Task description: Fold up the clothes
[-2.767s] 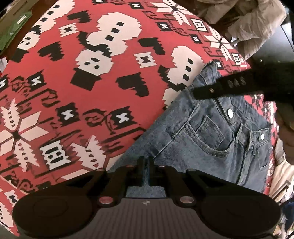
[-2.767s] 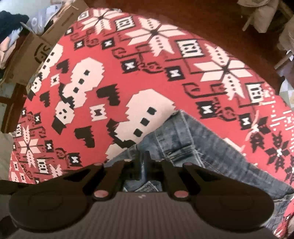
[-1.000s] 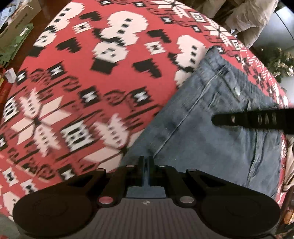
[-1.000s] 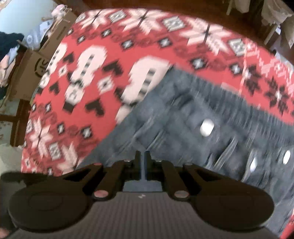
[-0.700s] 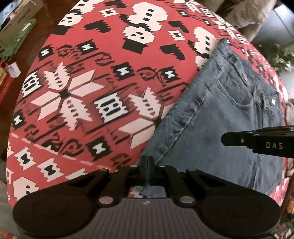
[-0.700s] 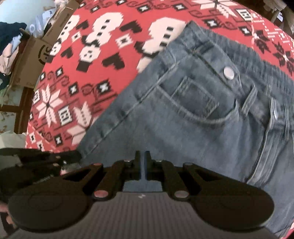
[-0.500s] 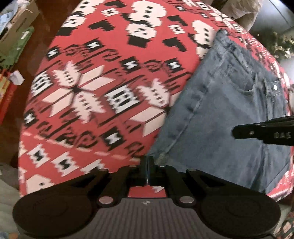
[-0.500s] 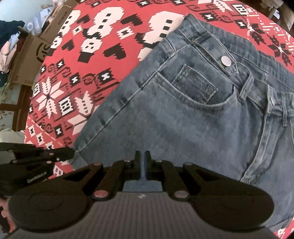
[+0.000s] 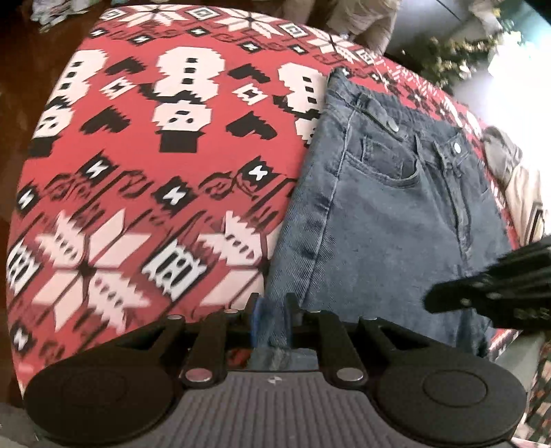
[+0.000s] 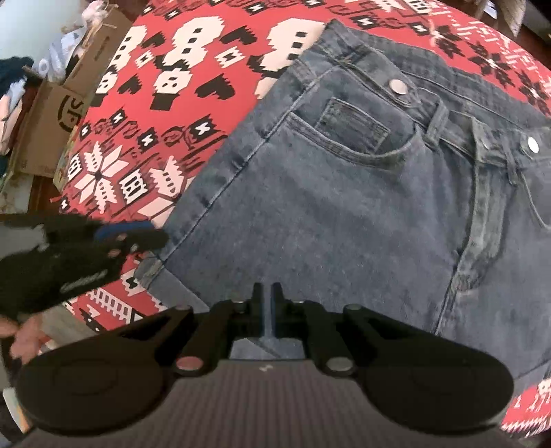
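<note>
Blue jeans (image 9: 378, 220) (image 10: 344, 206) lie flat on a red patterned tablecloth (image 9: 155, 155) (image 10: 206, 51), waistband at the far end and front pocket up. My left gripper (image 9: 272, 310) sits at the near left hem corner. Its jaws are opening, with a fold of denim still between the blue pads and a gap showing. The right wrist view shows the left gripper (image 10: 155, 237) at the jeans' left edge. My right gripper (image 10: 267, 310) is shut on the near edge of the denim, further right. Its black tip (image 9: 434, 303) shows in the left wrist view.
Cardboard boxes (image 10: 51, 113) stand beyond the table's left side. A pile of pale clothes (image 9: 361, 17) lies behind the table, with green foliage (image 9: 454, 58) to its right. A person's hand (image 10: 20, 337) holds the left gripper near the table's front edge.
The jeans have been drawn toward the near edge and now lie spread flat. My left gripper's jaws have parted and its view has rolled. The right gripper has slid across, still shut.
</note>
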`<move>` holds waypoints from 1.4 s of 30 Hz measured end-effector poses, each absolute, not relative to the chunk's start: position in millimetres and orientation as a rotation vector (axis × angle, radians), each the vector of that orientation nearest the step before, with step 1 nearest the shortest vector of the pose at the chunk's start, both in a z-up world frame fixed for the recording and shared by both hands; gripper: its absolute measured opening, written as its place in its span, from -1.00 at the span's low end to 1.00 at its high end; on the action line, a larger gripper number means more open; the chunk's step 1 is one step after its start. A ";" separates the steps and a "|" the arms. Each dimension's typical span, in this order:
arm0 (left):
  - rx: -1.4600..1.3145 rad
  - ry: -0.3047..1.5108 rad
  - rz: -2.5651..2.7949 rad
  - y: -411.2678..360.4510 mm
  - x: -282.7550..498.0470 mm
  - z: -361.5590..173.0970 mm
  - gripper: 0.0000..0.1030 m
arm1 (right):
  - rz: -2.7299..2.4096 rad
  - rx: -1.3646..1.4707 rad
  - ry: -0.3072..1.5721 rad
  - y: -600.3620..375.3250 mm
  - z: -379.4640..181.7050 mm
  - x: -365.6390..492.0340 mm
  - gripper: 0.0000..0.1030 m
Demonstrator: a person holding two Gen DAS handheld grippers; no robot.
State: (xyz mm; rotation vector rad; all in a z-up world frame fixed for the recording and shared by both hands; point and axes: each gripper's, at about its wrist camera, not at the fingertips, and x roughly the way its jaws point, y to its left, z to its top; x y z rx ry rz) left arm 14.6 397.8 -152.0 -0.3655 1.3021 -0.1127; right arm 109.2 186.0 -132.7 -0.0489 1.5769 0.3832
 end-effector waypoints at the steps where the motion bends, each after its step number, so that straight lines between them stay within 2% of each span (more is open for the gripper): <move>1: -0.373 1.301 -0.124 398.2 16.6 -153.6 -0.66 | 0.371 -0.041 1.572 183.9 -130.2 108.2 -0.93; 4: -0.363 1.306 -0.145 397.3 18.9 -153.5 -0.72 | 0.339 -0.019 1.559 176.2 -124.2 106.8 -0.93; 6: -0.337 1.323 -0.139 394.5 19.1 -154.0 -0.94 | 0.322 -0.003 1.551 170.7 -121.3 105.6 -0.93; 7: -0.330 1.330 -0.127 393.7 18.7 -153.8 -0.95 | 0.315 0.004 1.548 167.7 -120.0 104.9 -0.93; 17: -0.285 1.268 -0.015 361.5 12.3 -100.6 -0.98 | 0.279 0.101 1.496 132.7 -105.5 107.5 -0.93; 22: -0.235 1.221 -0.006 322.8 12.5 -67.9 -0.98 | 0.368 0.212 1.461 120.7 -90.1 119.1 -0.81; 26: -0.214 1.206 0.013 292.0 14.2 -56.0 -0.98 | 0.488 0.263 1.447 124.3 -78.6 131.9 -0.80; 29: -0.208 1.192 0.020 271.9 14.7 -49.9 -0.98 | 0.539 0.291 1.455 125.8 -74.7 139.7 -0.62; 38: -0.215 1.166 -0.033 239.1 13.8 -44.7 -0.98 | 0.571 0.308 1.525 121.1 -91.9 147.4 -0.56; 40: -0.211 1.164 -0.048 237.3 14.7 -44.5 -0.98 | 0.578 0.289 1.531 124.3 -96.1 145.3 -0.67; 41: -0.216 1.166 -0.055 237.7 15.4 -44.4 -0.98 | 0.573 0.275 1.526 125.8 -97.2 144.1 -0.96; 42: -0.230 1.169 -0.060 239.4 16.3 -44.4 -0.98 | 0.566 0.257 1.518 126.5 -97.4 142.6 -0.96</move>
